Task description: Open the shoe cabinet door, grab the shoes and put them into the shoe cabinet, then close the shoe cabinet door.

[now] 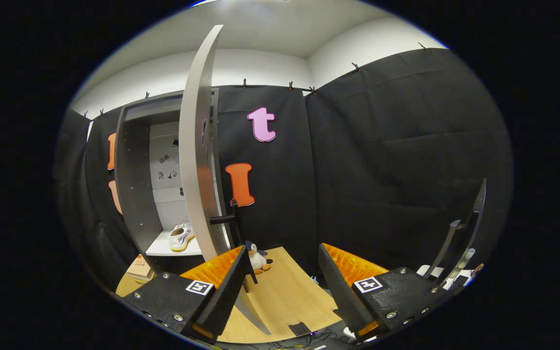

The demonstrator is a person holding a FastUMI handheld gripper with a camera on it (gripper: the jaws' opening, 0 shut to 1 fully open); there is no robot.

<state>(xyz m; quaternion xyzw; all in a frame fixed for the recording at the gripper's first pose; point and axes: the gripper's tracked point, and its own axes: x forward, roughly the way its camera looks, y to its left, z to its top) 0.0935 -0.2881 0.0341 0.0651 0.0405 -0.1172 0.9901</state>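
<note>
One white shoe (181,236) sits inside the shoe cabinet (136,194) on its pale shelf (163,249), toe end pointing out toward the opening, with a yellowish sole edge and a touch of red and blue on its side. The cabinet door (195,160) stands wide open, seen nearly edge-on, a tall pale slab swinging out from the cabinet's right side toward us, and a dark handle (222,219) juts from it to the right, low down. The tool (282,253) has its two fingers spread well apart with nothing between them; the left finger sits just in front of the door's lower edge, though I can't tell whether it touches. Just ahead of the fingers, on the wooden counter (285,296), a small plush penguin (257,258) stands beside the foot of the door. The shoe is beyond the left finger and off to its left, well inside the cabinet. Below the shelf, at the cabinet's base, a cardboard box (139,267) rests on the counter. Inside the cabinet the back panel is pale with a few small dark marks on it, too small to make out. Off to the right, beyond the right finger, a thin dark stand (464,233) leans upward against the black cloth.
</note>
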